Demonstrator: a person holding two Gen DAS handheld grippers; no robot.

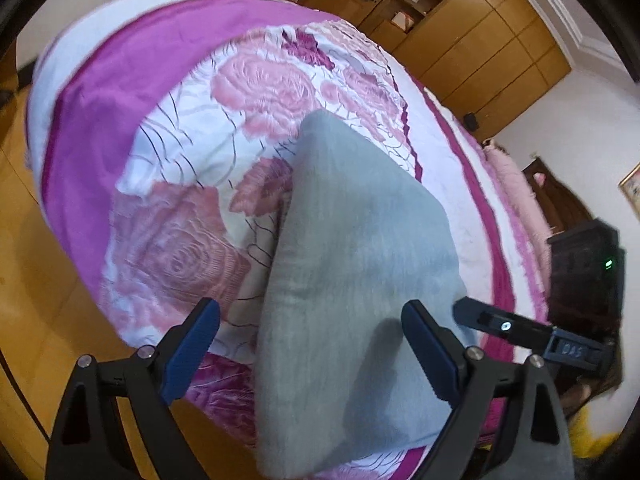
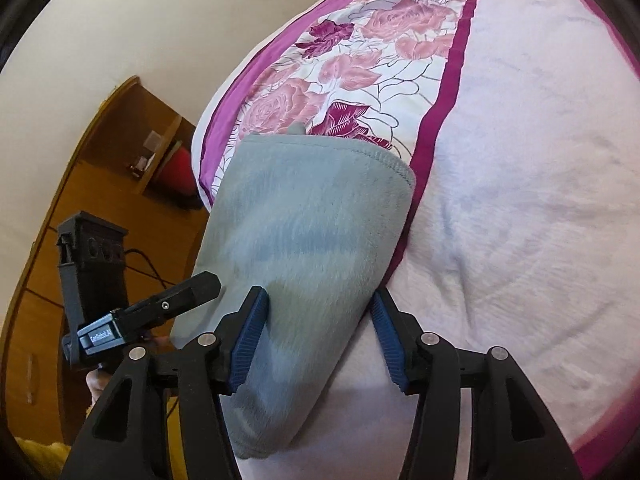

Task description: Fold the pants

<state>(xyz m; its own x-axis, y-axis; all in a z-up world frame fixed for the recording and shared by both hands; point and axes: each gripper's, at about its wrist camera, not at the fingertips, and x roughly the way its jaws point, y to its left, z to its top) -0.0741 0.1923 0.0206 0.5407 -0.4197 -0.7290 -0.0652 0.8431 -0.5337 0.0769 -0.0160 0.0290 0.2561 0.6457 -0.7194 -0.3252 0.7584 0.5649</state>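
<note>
The grey fleece pants [image 1: 352, 264] lie folded into a thick stack on the floral bedspread [image 1: 180, 184]. My left gripper [image 1: 310, 320] is open, its blue pads apart on either side of the stack's near end. The right gripper shows in the left wrist view [image 1: 500, 324] at the stack's right edge. In the right wrist view the pants [image 2: 304, 240] lie with a stitched hem at the far end. My right gripper [image 2: 318, 312] is open, straddling the stack. The left gripper shows in that view [image 2: 176, 300] at the stack's left side.
The bed has a pink and purple rose cover with a white plush blanket [image 2: 520, 200] on one side. A wooden wardrobe [image 1: 460, 32] stands beyond the bed. A wooden shelf unit [image 2: 132, 148] and wooden floor [image 1: 40, 280] lie beside it.
</note>
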